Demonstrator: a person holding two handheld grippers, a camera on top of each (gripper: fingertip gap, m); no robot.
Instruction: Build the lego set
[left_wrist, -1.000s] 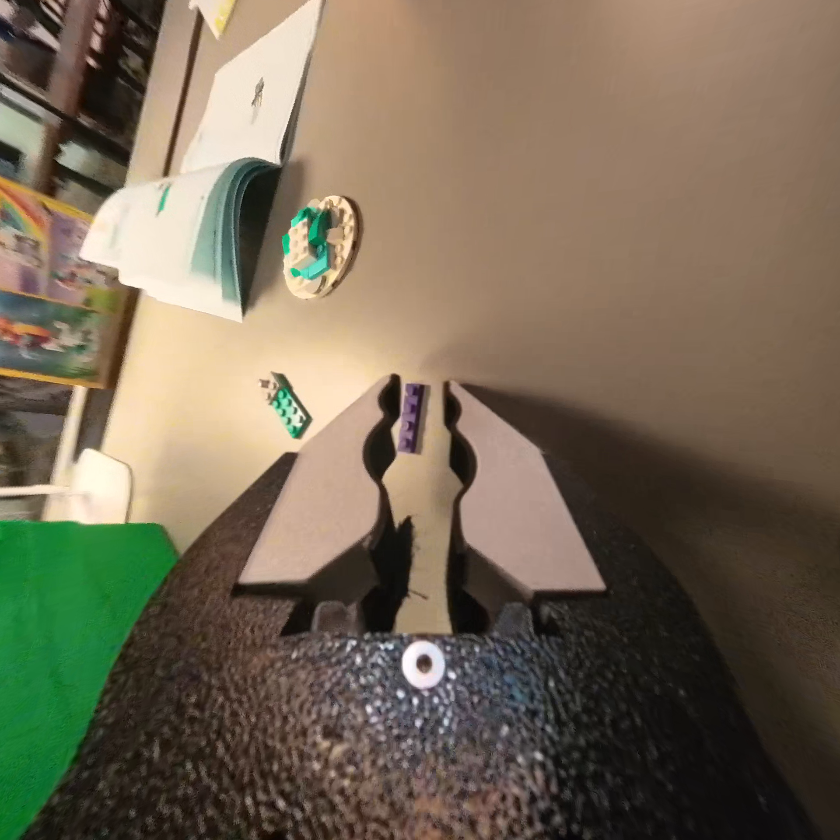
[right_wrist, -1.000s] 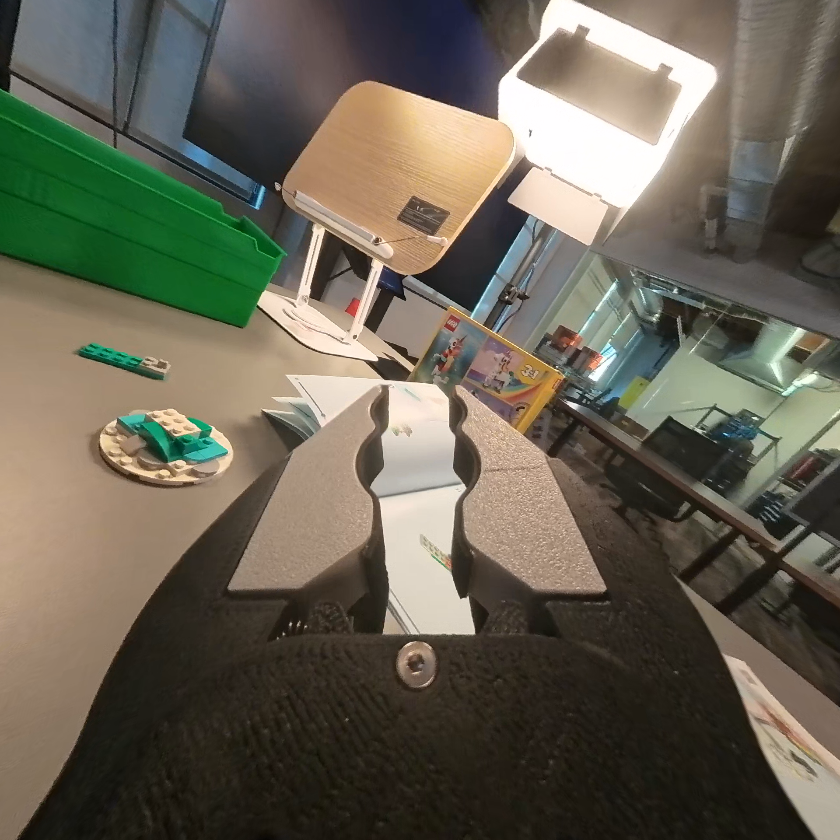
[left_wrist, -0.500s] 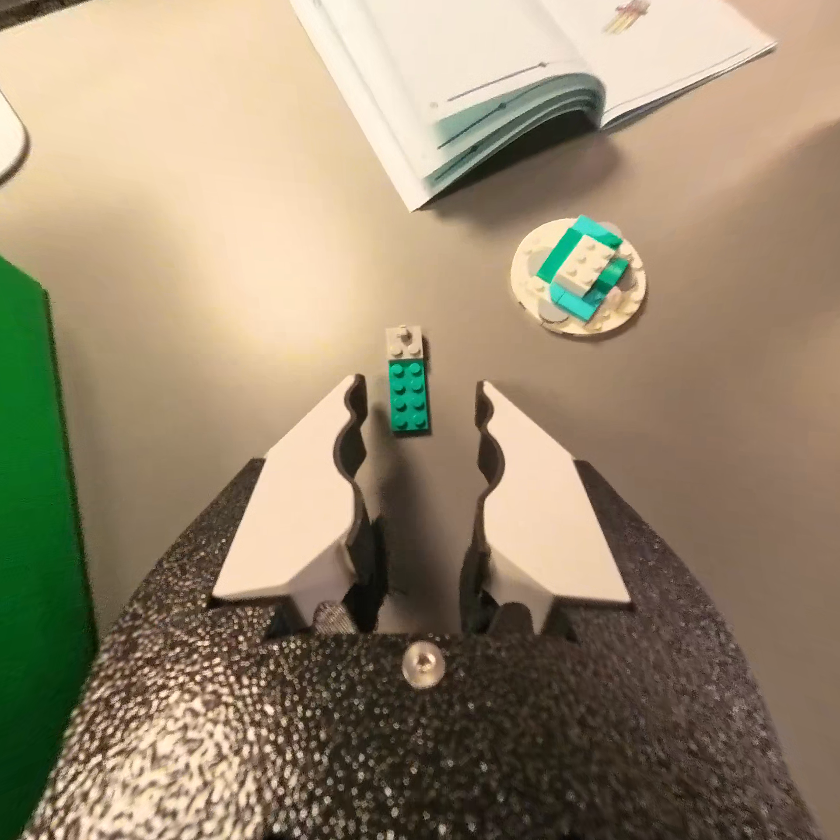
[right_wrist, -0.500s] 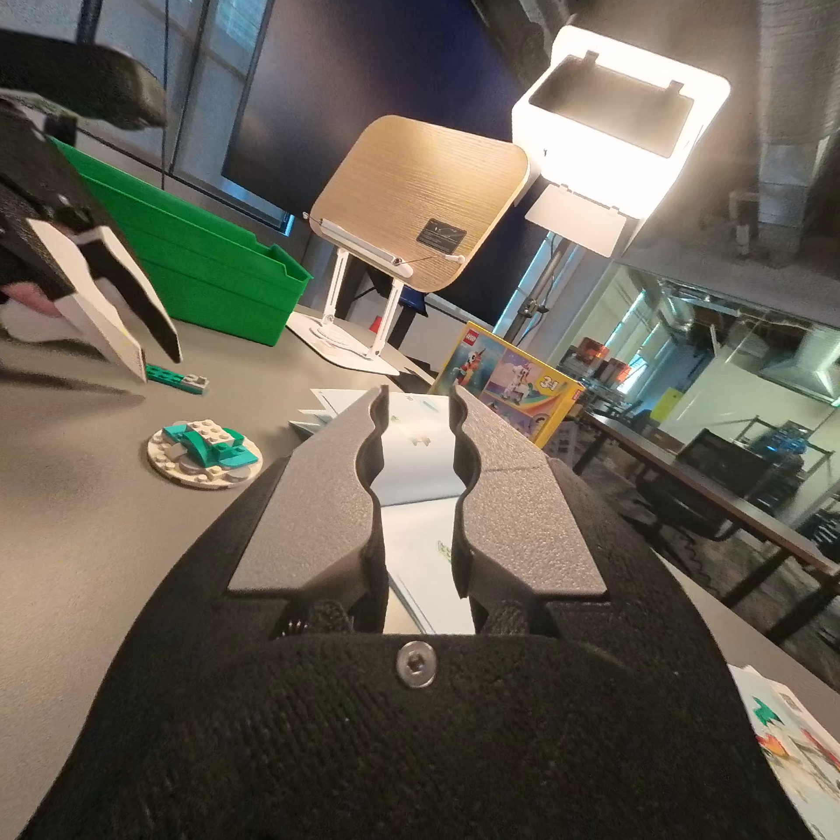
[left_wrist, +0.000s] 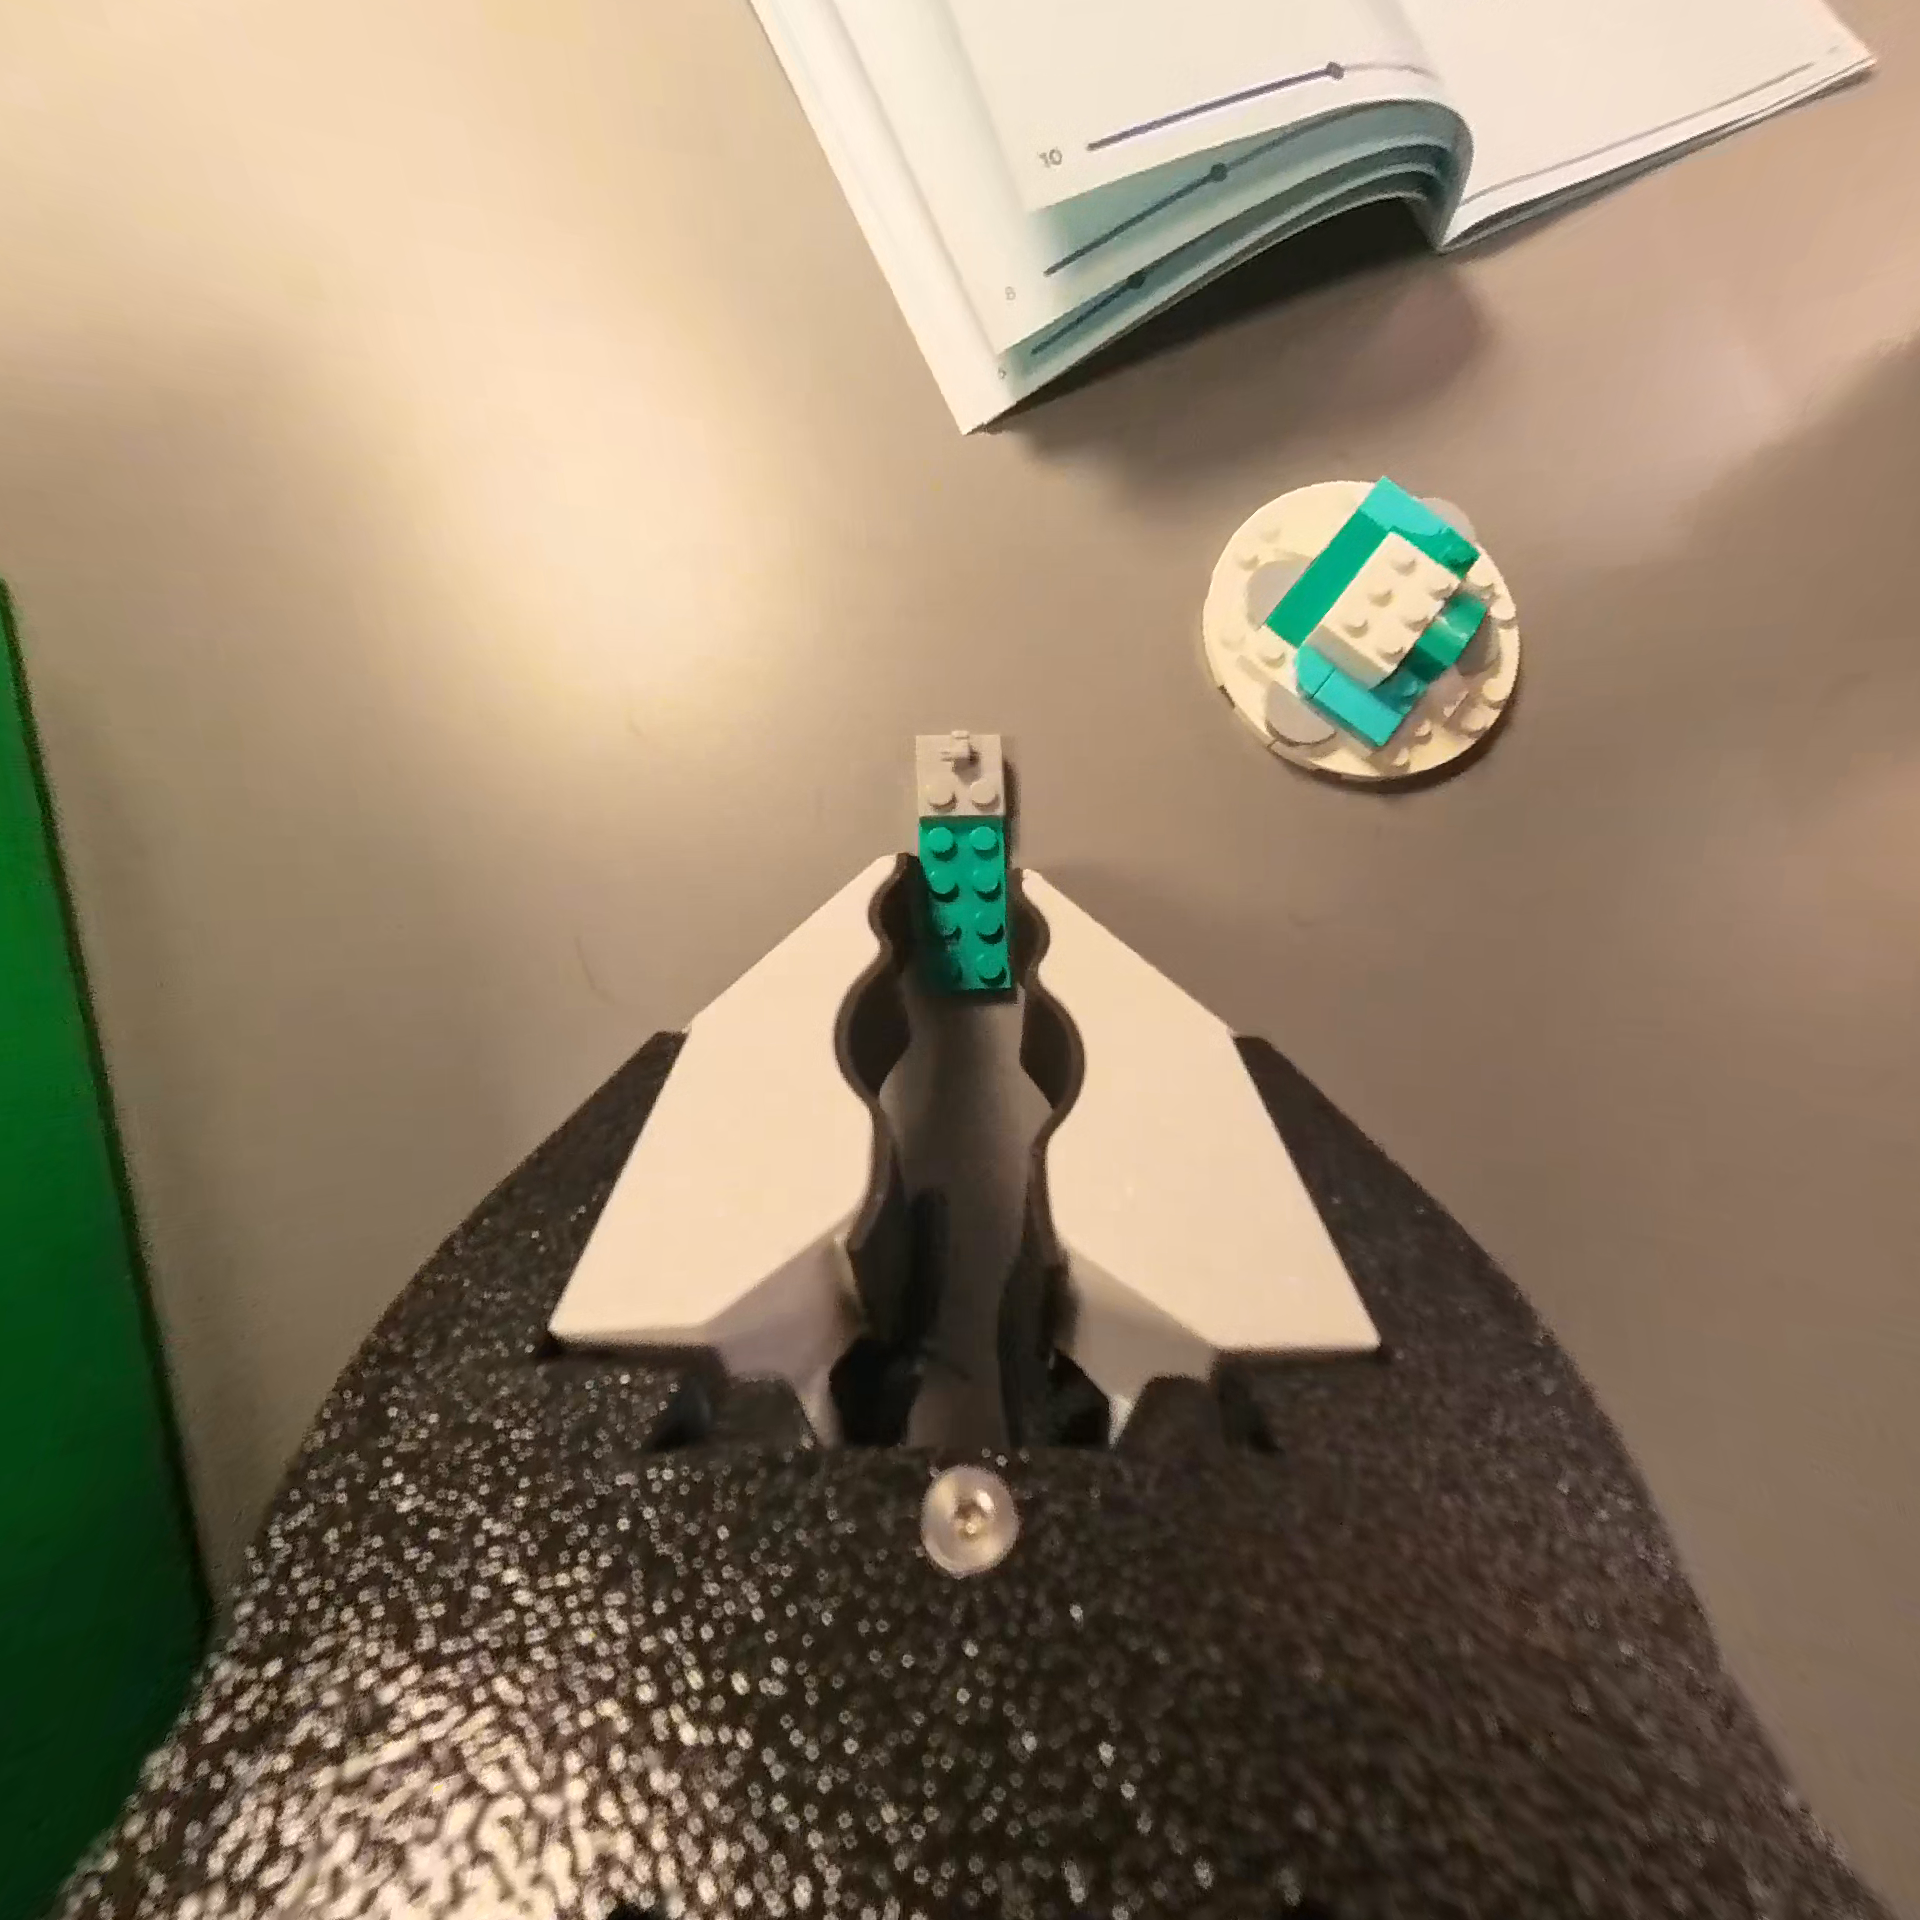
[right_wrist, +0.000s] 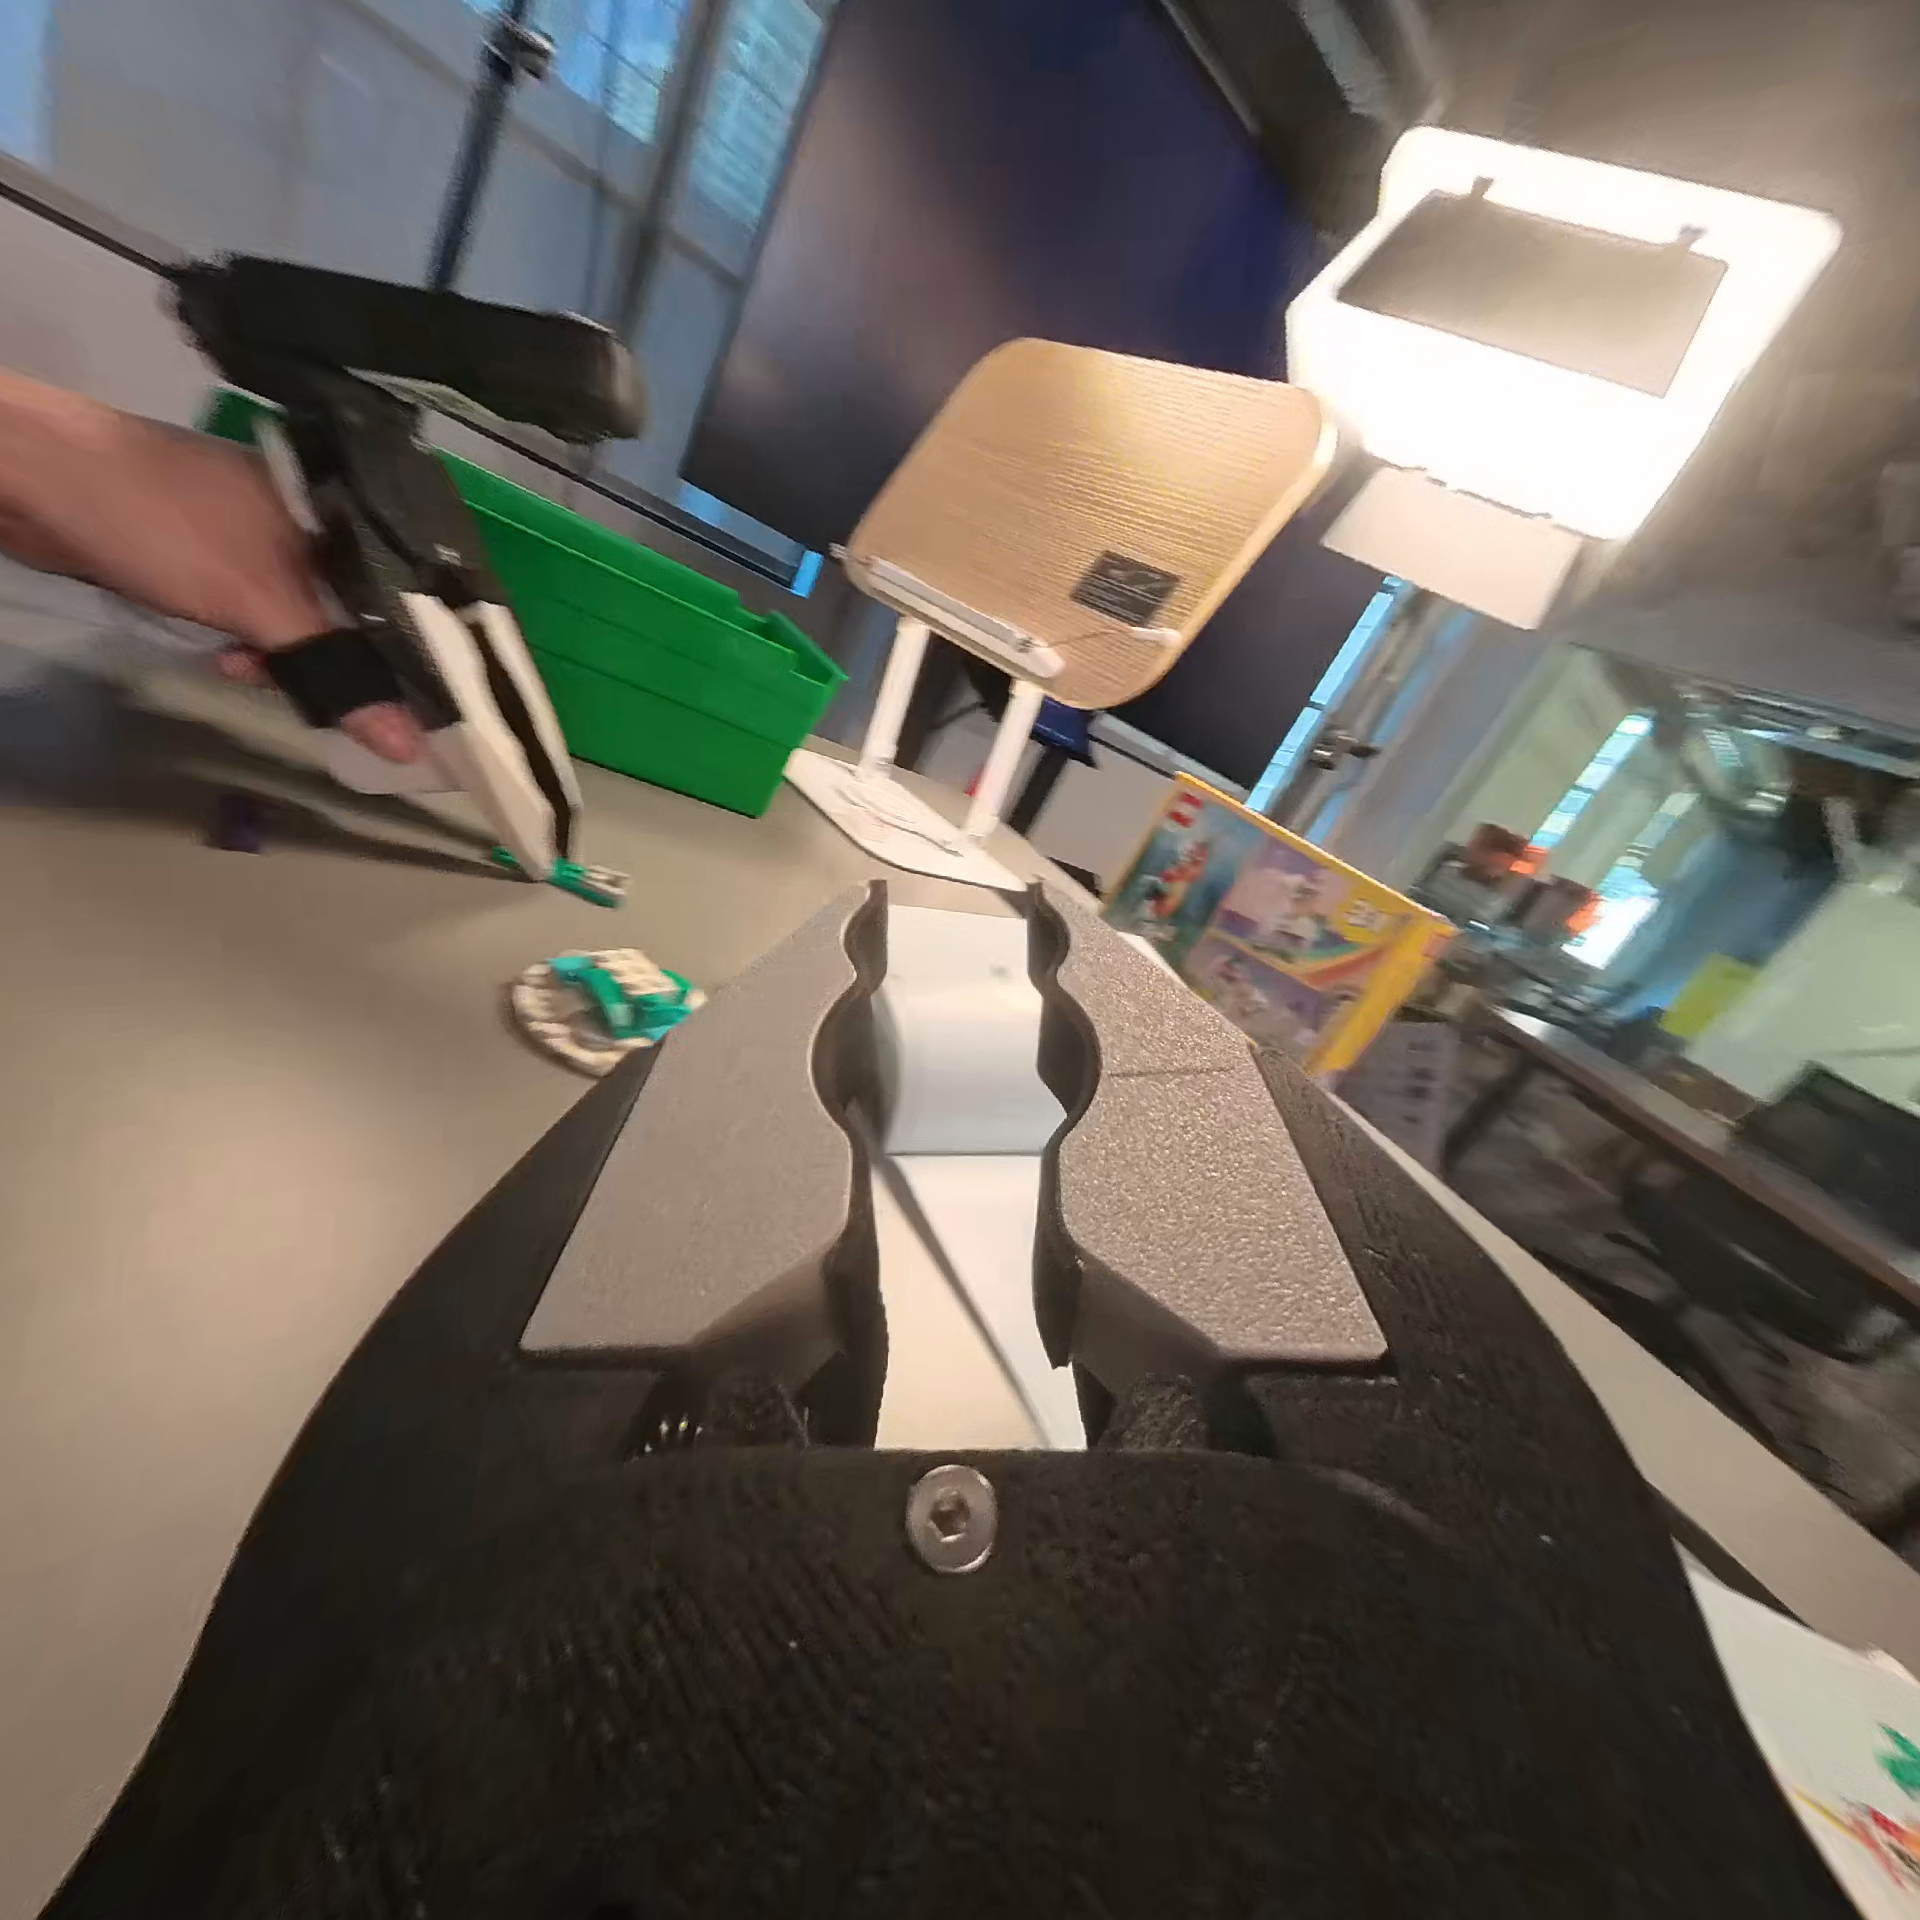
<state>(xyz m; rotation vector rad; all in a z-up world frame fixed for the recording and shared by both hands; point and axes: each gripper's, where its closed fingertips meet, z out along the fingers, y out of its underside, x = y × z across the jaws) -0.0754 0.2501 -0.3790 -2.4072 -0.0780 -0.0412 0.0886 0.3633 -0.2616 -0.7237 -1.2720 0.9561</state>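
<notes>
A green plate (left_wrist: 966, 914) with a small grey piece (left_wrist: 958, 774) on its far end lies on the grey table. My left gripper (left_wrist: 961, 873) has its fingers closed in on the plate's two long sides. In the right wrist view the left gripper (right_wrist: 545, 842), held by a hand (right_wrist: 156, 540), points down at the plate (right_wrist: 582, 878). A round cream base with teal and white bricks (left_wrist: 1361, 649) sits to the right; it also shows in the right wrist view (right_wrist: 603, 1008). My right gripper (right_wrist: 956, 904) is open and empty, above the table.
An open instruction booklet (left_wrist: 1247, 156) lies beyond the round base. A green bin (right_wrist: 644, 665) stands at the left, with a wooden book stand (right_wrist: 1081, 520) and a colourful set box (right_wrist: 1278, 935) behind. A small purple piece (right_wrist: 239, 826) lies under the left hand.
My left gripper has swung from the purple plate to the green plate, come down around it and narrowed onto it. My right gripper stays open and has shifted slightly.
</notes>
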